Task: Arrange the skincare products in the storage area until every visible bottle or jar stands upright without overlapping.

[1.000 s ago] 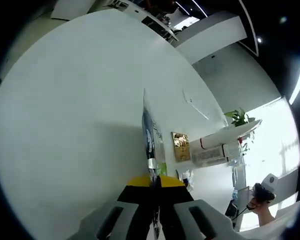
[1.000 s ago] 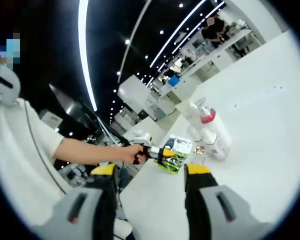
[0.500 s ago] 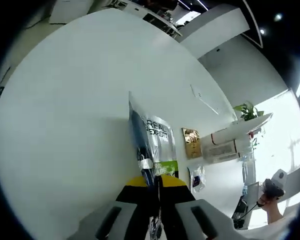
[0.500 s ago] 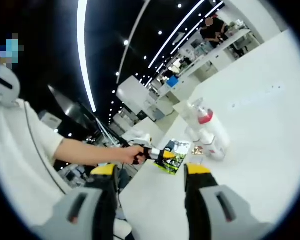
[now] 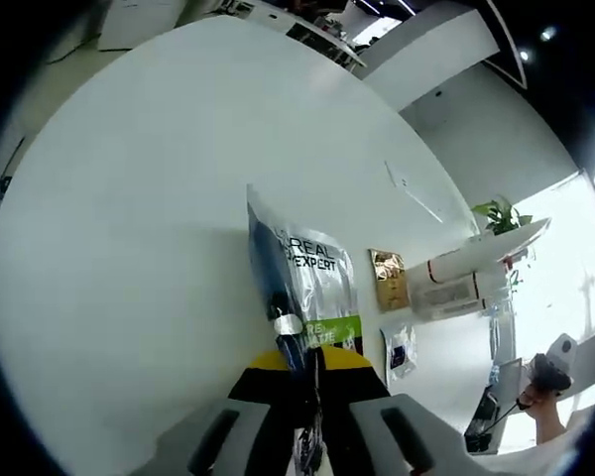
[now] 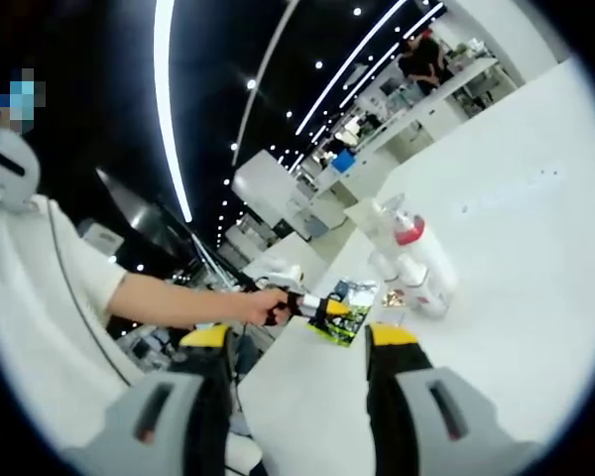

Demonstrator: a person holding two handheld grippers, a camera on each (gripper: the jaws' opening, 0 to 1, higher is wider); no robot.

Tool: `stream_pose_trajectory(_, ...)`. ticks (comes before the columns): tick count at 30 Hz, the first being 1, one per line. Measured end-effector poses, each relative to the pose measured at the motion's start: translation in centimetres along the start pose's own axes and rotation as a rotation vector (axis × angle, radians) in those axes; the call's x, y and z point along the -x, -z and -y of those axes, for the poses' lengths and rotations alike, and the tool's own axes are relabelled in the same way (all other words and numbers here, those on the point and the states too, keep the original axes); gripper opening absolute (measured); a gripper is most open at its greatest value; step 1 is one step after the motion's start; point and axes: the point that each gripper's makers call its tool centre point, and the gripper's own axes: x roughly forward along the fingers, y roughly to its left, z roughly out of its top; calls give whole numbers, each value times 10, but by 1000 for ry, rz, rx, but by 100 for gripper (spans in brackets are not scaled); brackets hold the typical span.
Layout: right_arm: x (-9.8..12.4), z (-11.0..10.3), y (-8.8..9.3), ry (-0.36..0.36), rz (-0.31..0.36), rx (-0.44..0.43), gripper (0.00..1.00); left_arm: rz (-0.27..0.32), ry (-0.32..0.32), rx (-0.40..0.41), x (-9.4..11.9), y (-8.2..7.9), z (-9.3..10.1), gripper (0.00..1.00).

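My left gripper (image 5: 309, 369) clamped on silver sachet (image 5: 305, 288) above white worktop (image 5: 129, 218). My right gripper (image 6: 297, 349) jaws apart, holding nothing; white bottles (image 6: 416, 263) beyond.

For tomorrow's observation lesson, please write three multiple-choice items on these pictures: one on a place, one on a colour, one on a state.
1. Where does the small gold foil sachet lie?
A on the white tabletop
B on a shelf
C in a drawer

2. What colour is the band on the white bottle lying on its side?
A blue
B red
C yellow

3. How is the right hand-held gripper?
A open
B shut on a jar
C shut on a cloth

Answers: A, it lies flat on the table; B, a red ring; A, its jaws stand apart, empty.
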Motion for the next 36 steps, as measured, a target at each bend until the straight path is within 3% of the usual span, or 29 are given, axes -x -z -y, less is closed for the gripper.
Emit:
stream_pose_trajectory(26,3,-5,1,-5,9,11,52,-8,-123,-87,15,-4,-11,19)
stream_pose_trajectory(33,5,-6,1,-4,13,11,52,26,-149,-95,24,-12,-13,20)
stream_pose_trajectory(36,4,-7,2,-6,13,13,52,63,-174,-142,29,-22,-13,21)
